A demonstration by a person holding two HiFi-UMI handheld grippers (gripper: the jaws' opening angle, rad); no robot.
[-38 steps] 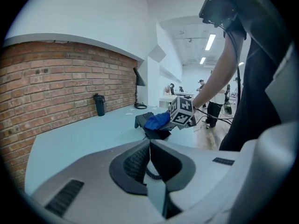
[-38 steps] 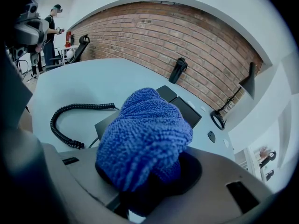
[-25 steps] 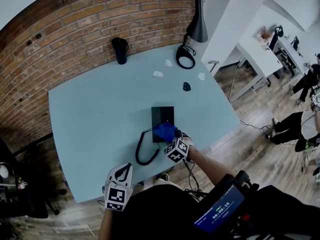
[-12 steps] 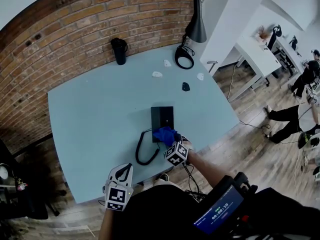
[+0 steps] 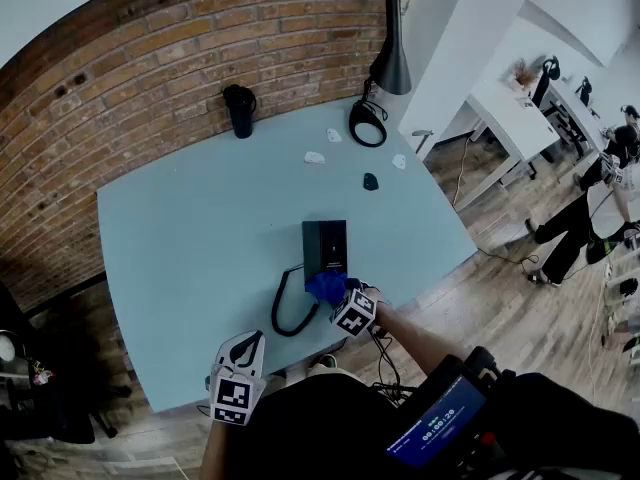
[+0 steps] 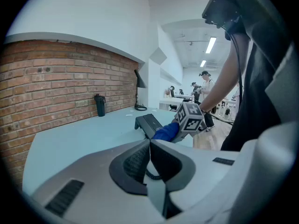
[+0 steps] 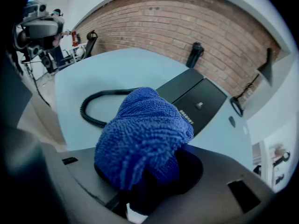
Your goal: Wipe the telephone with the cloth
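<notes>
One telephone point(image 5: 325, 245), one cloth point(image 5: 324, 286), two grippers. The telephone lies near the middle of the pale blue table point(image 5: 190, 248). In the head view its long axis runs 12 to 6, one short end toward the person. It is a flat black slab, and one coiled cord point(image 5: 283, 313) loops off its 7 o'clock corner. The bunched, nubbly blue cloth sits over its 6 o'clock end, pinched in the right gripper point(image 5: 343, 296). The left gripper point(image 5: 248, 343), at 7 o'clock by the table edge, has its jaws pressed together on nothing. One black tumbler point(image 5: 239, 111) stands at 11 o'clock.

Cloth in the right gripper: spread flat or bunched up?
Bunched. The blue cloth is a rounded wad clamped in the right gripper, bulging over its jaws by the telephone; no flat spread edge shows.
</notes>
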